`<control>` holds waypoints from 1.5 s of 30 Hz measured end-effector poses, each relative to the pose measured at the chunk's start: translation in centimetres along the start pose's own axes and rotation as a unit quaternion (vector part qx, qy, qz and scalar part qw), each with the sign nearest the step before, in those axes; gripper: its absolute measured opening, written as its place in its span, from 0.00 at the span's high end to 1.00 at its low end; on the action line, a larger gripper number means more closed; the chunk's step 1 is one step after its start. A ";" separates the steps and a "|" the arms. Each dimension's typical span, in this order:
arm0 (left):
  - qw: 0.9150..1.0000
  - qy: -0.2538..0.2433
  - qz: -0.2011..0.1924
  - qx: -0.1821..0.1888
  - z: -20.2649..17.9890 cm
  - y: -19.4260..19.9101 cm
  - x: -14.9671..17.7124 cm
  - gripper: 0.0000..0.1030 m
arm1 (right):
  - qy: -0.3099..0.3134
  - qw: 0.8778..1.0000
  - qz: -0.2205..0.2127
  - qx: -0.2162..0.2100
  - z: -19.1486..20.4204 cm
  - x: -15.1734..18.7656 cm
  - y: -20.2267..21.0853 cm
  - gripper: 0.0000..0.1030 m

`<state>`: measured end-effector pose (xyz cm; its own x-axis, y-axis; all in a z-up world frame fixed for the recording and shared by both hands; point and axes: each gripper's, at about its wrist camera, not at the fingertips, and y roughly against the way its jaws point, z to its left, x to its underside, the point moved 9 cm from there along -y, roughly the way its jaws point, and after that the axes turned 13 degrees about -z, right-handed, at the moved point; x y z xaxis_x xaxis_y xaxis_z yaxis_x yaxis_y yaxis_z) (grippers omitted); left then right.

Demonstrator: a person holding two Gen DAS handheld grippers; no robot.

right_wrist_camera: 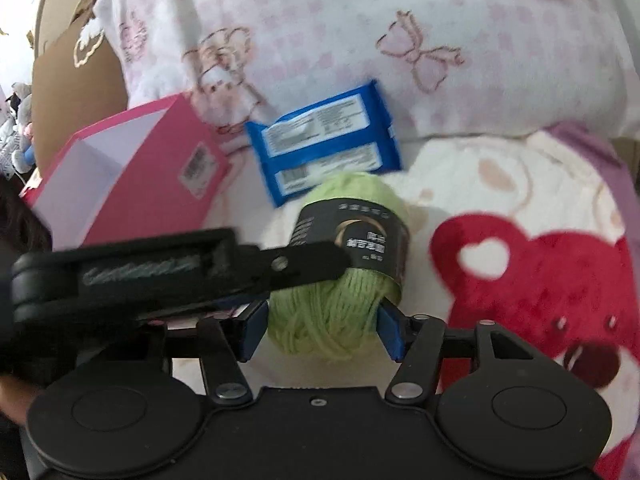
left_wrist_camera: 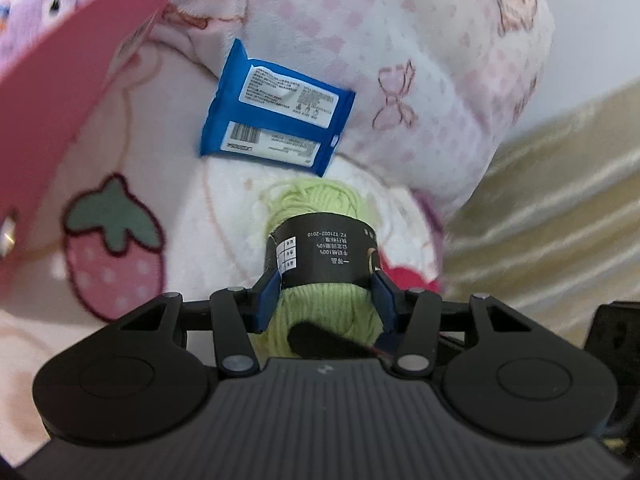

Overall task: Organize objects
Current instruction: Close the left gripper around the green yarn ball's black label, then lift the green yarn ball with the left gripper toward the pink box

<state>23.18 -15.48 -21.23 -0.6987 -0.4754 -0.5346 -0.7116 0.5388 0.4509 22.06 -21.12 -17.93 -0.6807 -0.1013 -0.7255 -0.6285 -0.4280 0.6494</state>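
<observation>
While both grippers clasp the yarn [right_wrist_camera: 340, 280], a blue packet [right_wrist_camera: 324, 140] lies just beyond.

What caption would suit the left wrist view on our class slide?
Left gripper clamps a green yarn ball by its black label, blue wipes packet beyond on the strawberry blanket.

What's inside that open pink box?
The pink box shows only bare pale walls inside; nothing visible in it. Its bottom stays hidden behind the near wall and the left claw.

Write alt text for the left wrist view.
The left gripper clamps a green yarn ball by its black paper band, over a strawberry-print blanket. A blue wipes packet lies just beyond; a pink box fills the upper left.
</observation>
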 end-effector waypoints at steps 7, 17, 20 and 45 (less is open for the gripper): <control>0.995 -0.061 0.040 -0.075 0.5 0.9 -0.1 0.46 | 0.026 0.999 0.000 0.037 -0.2 0.0 0.7 0.21; 0.998 -0.026 0.032 -0.038 1.3 0.0 0.9 0.54 | 0.094 0.995 0.013 0.043 0.6 0.7 -2.0 0.18; 0.997 -0.051 0.029 -0.039 0.5 0.1 0.8 0.57 | 0.101 0.994 0.012 0.044 0.6 1.0 -2.1 0.18; 0.998 0.012 0.045 -0.037 0.0 1.8 0.6 0.56 | 0.074 0.997 0.016 0.003 1.0 1.6 -1.5 0.38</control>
<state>21.50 -14.85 -20.75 -0.7616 -0.4446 -0.4715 -0.6481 0.5279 0.5490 21.49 -19.80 -19.85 -0.6378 -0.2477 -0.7293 -0.6091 -0.4174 0.6744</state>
